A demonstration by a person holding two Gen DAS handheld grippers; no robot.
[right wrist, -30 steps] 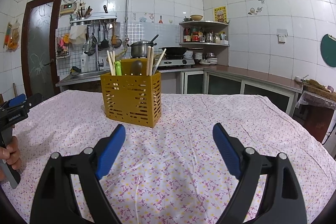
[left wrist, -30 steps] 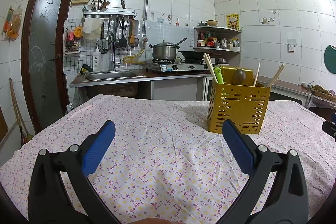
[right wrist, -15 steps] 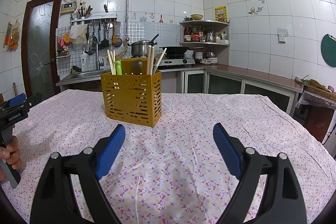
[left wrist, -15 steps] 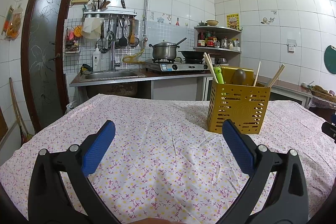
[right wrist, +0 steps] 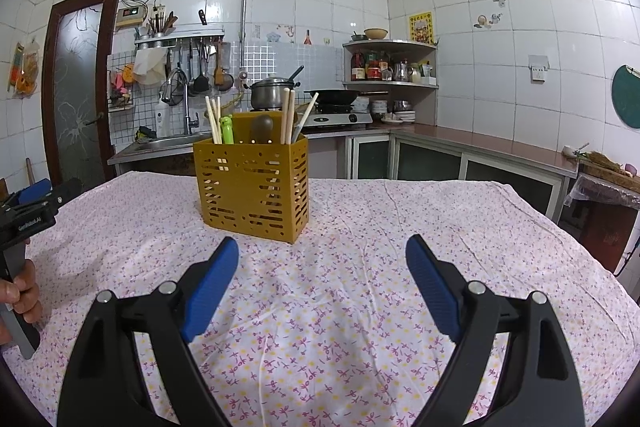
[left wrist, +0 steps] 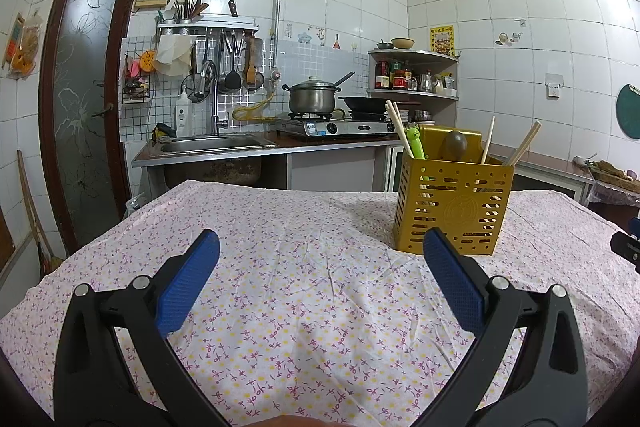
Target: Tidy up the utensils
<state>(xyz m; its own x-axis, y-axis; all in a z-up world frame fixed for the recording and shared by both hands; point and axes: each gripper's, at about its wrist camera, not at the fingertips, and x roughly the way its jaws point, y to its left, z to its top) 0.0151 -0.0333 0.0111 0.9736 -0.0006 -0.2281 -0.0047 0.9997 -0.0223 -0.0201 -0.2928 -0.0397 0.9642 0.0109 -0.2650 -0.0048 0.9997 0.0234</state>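
Observation:
A yellow perforated utensil holder (left wrist: 454, 205) stands upright on the floral tablecloth; it also shows in the right wrist view (right wrist: 252, 189). It holds wooden chopsticks (right wrist: 287, 115), a green-handled utensil (right wrist: 227, 129) and a brown rounded spoon (right wrist: 262, 125). My left gripper (left wrist: 320, 247) is open and empty, left of and nearer than the holder. My right gripper (right wrist: 322, 253) is open and empty, just in front of the holder. The left gripper's body also shows at the left edge of the right wrist view (right wrist: 28, 211).
The table with its floral cloth (left wrist: 300, 291) fills the foreground. Behind it are a sink counter (left wrist: 216, 145), a stove with a pot (left wrist: 312, 99), a corner shelf (left wrist: 414, 71) and a door (left wrist: 86, 99) at left. A counter (right wrist: 480, 151) runs along the right.

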